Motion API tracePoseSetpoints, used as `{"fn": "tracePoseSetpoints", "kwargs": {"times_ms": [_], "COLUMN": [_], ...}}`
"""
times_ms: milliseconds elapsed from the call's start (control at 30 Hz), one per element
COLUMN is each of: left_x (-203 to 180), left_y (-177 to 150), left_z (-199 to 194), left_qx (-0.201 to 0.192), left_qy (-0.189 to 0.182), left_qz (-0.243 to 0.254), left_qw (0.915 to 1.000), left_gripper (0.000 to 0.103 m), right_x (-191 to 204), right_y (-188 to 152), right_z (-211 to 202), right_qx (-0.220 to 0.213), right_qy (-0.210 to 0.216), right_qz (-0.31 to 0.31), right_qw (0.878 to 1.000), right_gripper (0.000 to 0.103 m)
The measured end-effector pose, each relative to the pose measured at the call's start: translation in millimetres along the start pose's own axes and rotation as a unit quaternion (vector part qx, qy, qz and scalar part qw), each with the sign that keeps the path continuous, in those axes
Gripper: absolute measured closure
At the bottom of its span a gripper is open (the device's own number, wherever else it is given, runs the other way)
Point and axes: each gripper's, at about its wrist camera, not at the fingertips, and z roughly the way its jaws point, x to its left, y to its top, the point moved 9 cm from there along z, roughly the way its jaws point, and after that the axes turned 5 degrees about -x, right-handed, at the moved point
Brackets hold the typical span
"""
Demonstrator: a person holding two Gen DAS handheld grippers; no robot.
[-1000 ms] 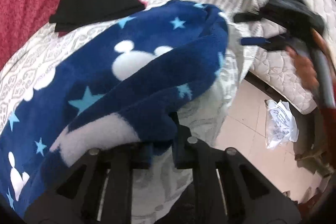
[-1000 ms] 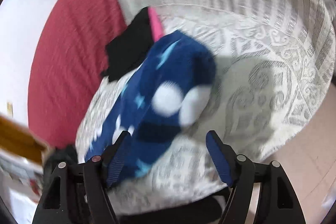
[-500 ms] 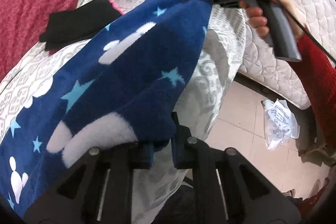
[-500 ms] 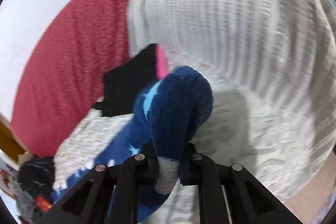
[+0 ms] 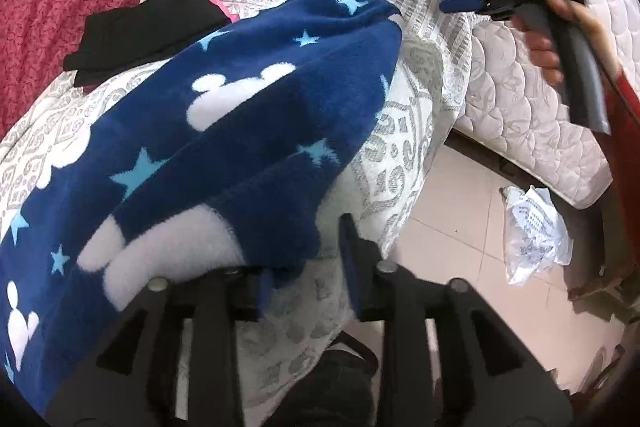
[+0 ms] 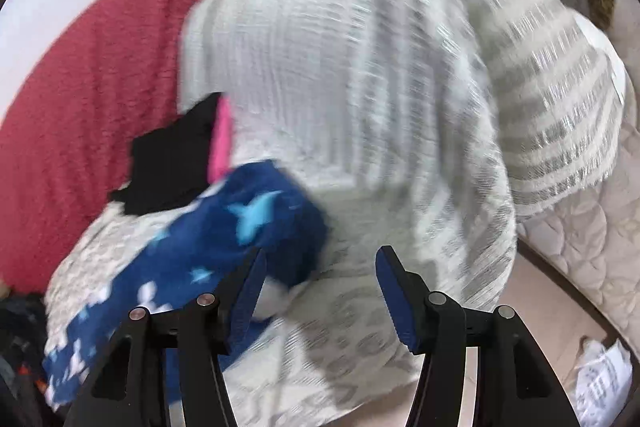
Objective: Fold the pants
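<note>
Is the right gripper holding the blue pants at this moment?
No, the right gripper is open, its two blue pads apart with only the bed cover between them, and the blue pants lie to its left.

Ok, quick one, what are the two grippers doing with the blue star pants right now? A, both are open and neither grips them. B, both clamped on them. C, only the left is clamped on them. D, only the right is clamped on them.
A: the left gripper and the right gripper both show a wide gap between their fingers, and the blue pants lie loose on the bed cover.
</note>
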Motion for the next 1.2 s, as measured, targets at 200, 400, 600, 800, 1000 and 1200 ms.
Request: {"fn": "tracePoseSetpoints", "kwargs": {"times_ms": [200,400,600,800,1000,1200], "left_x": [2,21,100,247,347,370], "left_y": [4,5,-30,-136,-246,-293], "left_z": [-22,-69,-133,-221,-314,-308], "left_qx": [-0.004,-0.04,-0.085,-0.091,-0.105,-0.09], "left_qy": [-0.006,-0.004,0.125,0.25,0.35,0.322], "left_qz": [-0.029,-0.059,-0.083,-0.274,-0.413,-0.457], "left_qw": [0.9996,0.9975,0.985,0.9241,0.8342,0.8245], "left_gripper": [0.061,0.053,0.041,0.041,0.041,0.041], "right_x": [70,141,235,347,462,536], "right_y": [-4,-31,-74,-143,-221,-298], "right_z": [-15,-18,-14,-10,3,-6], "right_qx": [0.002,0.024,0.07,0.108,0.15,0.16], "right_qy": [0.04,0.089,0.162,0.218,0.266,0.309], "right_qz": [-0.068,-0.115,-0.167,-0.278,-0.378,-0.471], "right_qw": [0.997,0.989,0.97,0.929,0.874,0.811], "right_gripper": [0.044,0.044,0.044,0.044,0.044,0.043]}}
